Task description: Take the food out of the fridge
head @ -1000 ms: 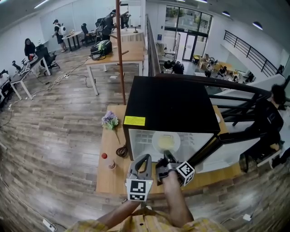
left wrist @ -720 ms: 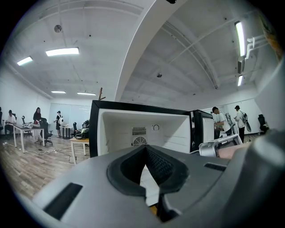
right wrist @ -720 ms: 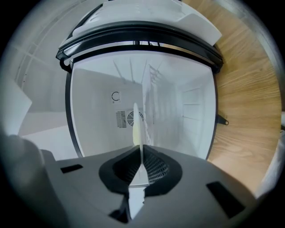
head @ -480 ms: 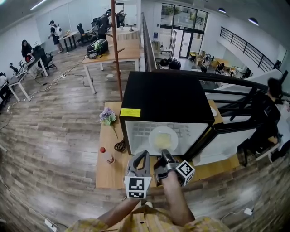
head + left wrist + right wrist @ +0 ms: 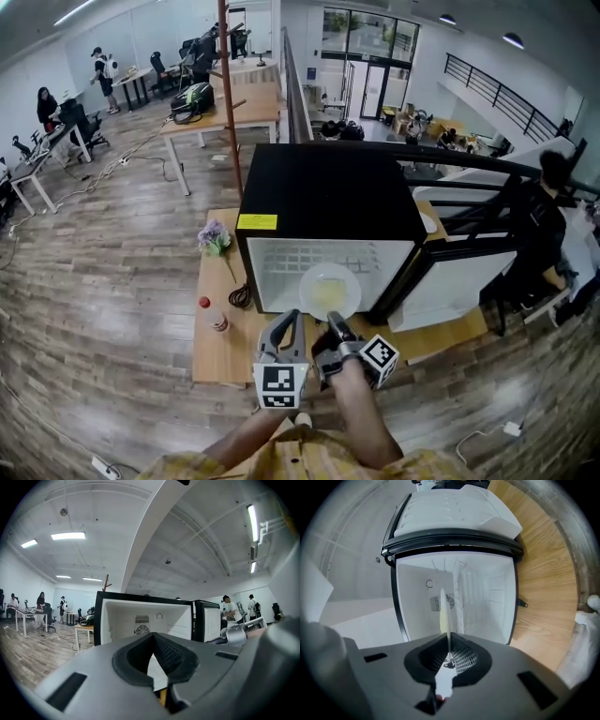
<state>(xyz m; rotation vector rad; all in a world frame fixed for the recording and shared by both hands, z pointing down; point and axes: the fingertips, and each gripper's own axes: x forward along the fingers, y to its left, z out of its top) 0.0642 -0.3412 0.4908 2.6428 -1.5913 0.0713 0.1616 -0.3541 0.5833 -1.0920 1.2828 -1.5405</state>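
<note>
A black mini fridge (image 5: pixel 323 187) stands on a wooden table (image 5: pixel 217 354) with its door (image 5: pixel 441 286) swung open to the right. My right gripper (image 5: pixel 330 330) is shut on the rim of a white plate (image 5: pixel 330 291) with pale yellow food on it. The plate hangs just in front of the fridge's white opening. In the right gripper view the plate (image 5: pixel 444 613) shows edge-on between the jaws of the right gripper (image 5: pixel 448 656), with the bare fridge interior (image 5: pixel 485 597) behind it. My left gripper (image 5: pixel 287 326) is beside it on the left, shut and holding nothing. The left gripper (image 5: pixel 157 670) faces the open fridge (image 5: pixel 145 618).
On the table left of the fridge are a small bunch of flowers (image 5: pixel 214 236), a red-capped bottle (image 5: pixel 205 305) and a dark whisk-like item (image 5: pixel 240 296). A black railing and a person (image 5: pixel 544 211) are to the right of the door. Desks and people stand far behind.
Both grippers have drawn back from the fridge towards me. The plate, still held by the right gripper, has come out from the fridge's opening.
</note>
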